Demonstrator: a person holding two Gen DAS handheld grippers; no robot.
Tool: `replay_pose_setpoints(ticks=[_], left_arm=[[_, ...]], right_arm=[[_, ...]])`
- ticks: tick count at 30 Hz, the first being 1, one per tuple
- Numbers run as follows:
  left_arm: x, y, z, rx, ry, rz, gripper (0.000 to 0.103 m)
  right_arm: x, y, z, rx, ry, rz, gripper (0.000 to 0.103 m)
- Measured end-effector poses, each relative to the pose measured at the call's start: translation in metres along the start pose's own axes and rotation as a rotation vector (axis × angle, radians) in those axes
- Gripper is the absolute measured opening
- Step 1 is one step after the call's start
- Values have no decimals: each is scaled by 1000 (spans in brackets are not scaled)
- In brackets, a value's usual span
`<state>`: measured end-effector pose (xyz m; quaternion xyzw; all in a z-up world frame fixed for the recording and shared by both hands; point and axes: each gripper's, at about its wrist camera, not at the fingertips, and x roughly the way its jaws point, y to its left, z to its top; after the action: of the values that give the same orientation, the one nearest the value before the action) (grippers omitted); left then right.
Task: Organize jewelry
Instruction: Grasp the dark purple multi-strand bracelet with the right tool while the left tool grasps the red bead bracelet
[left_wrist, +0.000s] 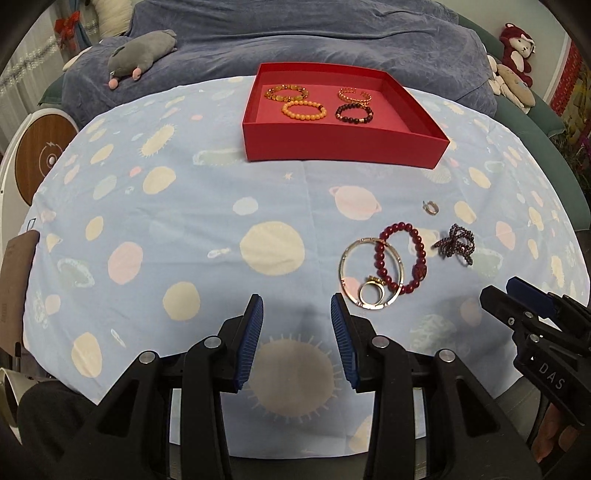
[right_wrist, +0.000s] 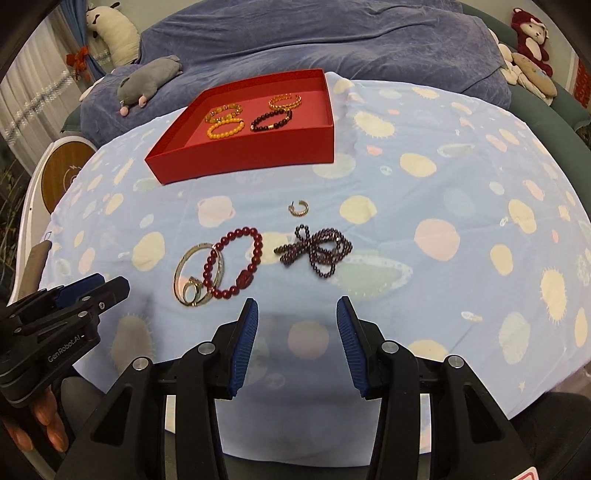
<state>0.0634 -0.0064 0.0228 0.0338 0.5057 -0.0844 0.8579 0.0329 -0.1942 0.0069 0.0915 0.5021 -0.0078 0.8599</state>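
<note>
Blue-padded left tool (left_wrist: 297, 308) and right tool (right_wrist: 297, 312) gape, empty.

"Where's the loose jewelry?"

"On the tablecloth (right_wrist: 424, 280), before the box (right_wrist: 258, 155): bead bracelet (right_wrist: 236, 258) overlapping the bangle (right_wrist: 184, 273), earring (right_wrist: 298, 208) behind, bead strand (right_wrist: 317, 251) right."

"And inside?"

"Four bracelets (left_wrist: 317, 103)."

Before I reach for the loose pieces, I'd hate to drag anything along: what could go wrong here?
1. The red bead bracelet lies across the gold bangle, with a ring inside; lifting one may pull the others.
2. The small hoop earring is thin; the open right tongs could slip off it.
3. The dark bead strand lies knotted and may dangle or snag the red box wall.
</note>
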Motion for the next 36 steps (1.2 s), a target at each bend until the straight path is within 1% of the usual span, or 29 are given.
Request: replay_pose_setpoints(ticks=[4,8,17,19,24,27,28,31,32,36], left_arm=[[2,7,-8,-36,6,-6,37],[4,10,-8,-55,4,-10,37],[9,8,3,-57,7,-30,38],[10,5,8,-56,1,-34,43],[14,-3,22,-43,-7,-51,43],[16,-8,30,-40,-11,-71,43],[17,-10,33,-35,-12,-76,43],[22,-18,41,-11,-9,-91,43],[24,-21,44,-2,-7,-92,43],[33,-35,54,46,-1,-116,43]], right_arm=[[4,-5,-6,22,9,-9,44],[7,-15,-1,43,5,-26,44],[21,-30,28,90,-11,-28,44],[24,-30,36,90,-17,-29,44],[36,-26,50,67,-15,-29,43],[44,-24,54,51,-5,-18,40],[47,-24,54,45,-1,-15,38],[55,-23,54,26,19,-8,22],[56,-23,53,23,17,-2,19],[56,-27,53,28,17,15,16]])
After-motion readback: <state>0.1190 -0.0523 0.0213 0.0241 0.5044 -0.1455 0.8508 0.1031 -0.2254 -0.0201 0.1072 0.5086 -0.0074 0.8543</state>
